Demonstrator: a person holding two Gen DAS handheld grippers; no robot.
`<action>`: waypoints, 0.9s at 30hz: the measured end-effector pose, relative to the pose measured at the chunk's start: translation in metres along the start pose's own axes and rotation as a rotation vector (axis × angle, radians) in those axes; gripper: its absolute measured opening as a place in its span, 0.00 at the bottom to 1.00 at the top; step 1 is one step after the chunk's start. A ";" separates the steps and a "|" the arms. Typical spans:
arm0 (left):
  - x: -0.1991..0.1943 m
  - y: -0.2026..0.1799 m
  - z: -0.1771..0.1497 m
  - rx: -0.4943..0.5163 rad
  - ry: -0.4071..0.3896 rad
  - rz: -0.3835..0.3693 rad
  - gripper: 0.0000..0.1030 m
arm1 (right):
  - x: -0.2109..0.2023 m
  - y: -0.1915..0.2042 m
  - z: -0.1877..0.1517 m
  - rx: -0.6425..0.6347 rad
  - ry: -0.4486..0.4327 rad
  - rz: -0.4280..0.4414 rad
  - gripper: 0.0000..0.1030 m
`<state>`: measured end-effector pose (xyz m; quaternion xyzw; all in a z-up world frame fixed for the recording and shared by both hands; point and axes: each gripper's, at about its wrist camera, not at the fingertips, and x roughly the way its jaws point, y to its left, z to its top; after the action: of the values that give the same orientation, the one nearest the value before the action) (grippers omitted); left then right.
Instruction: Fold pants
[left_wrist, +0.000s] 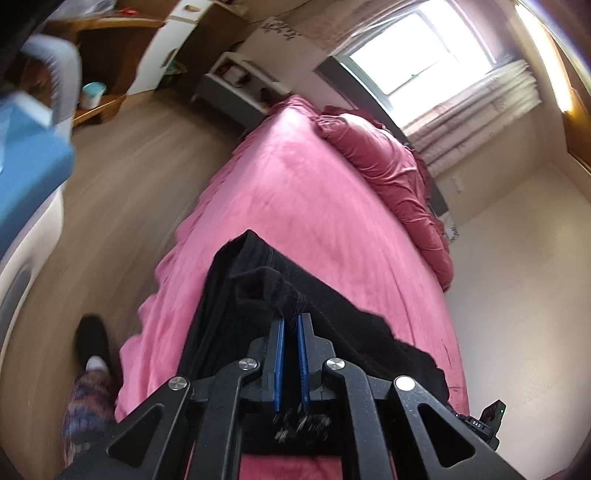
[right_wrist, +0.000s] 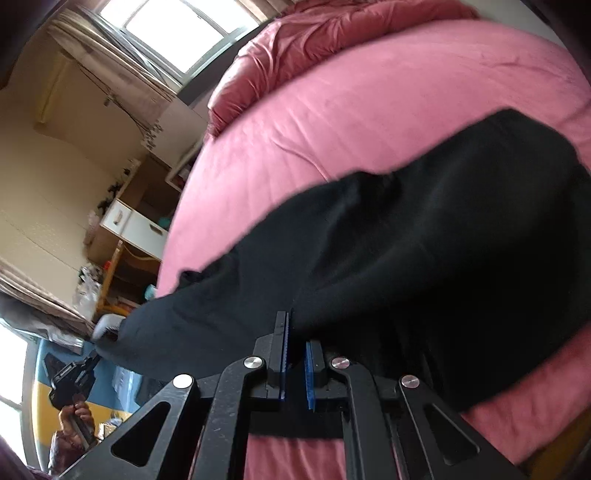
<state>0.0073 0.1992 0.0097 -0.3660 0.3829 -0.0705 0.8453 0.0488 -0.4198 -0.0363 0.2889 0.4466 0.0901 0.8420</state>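
Black pants (left_wrist: 251, 280) lie stretched along the pink bed (left_wrist: 295, 192). My left gripper (left_wrist: 291, 314) is shut on a bunched edge of the pants, lifted slightly off the cover. In the right wrist view the pants (right_wrist: 424, 236) spread wide across the bed (right_wrist: 369, 110). My right gripper (right_wrist: 297, 332) is shut on the near edge of the pants; the cloth hides the right fingertip. The left gripper (right_wrist: 72, 376) shows small at the lower left, at the pants' far end.
A rumpled dark pink duvet (left_wrist: 391, 162) lies along the bed's window side. Wooden floor (left_wrist: 122, 192) runs beside the bed, with my foot in a black slipper (left_wrist: 92, 343). Shelves and a white cabinet (right_wrist: 133, 225) stand by the wall.
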 end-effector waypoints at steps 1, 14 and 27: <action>-0.001 0.004 -0.008 -0.010 0.009 0.003 0.07 | 0.000 -0.004 -0.004 0.011 0.006 -0.004 0.07; 0.015 0.043 -0.065 -0.080 0.132 0.137 0.07 | 0.011 -0.027 -0.034 0.044 0.038 -0.083 0.07; -0.026 0.072 -0.061 -0.199 0.081 0.209 0.19 | 0.033 -0.037 -0.045 0.060 0.070 -0.141 0.07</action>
<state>-0.0646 0.2273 -0.0501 -0.4031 0.4576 0.0418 0.7914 0.0281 -0.4184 -0.1006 0.2785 0.4976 0.0272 0.8210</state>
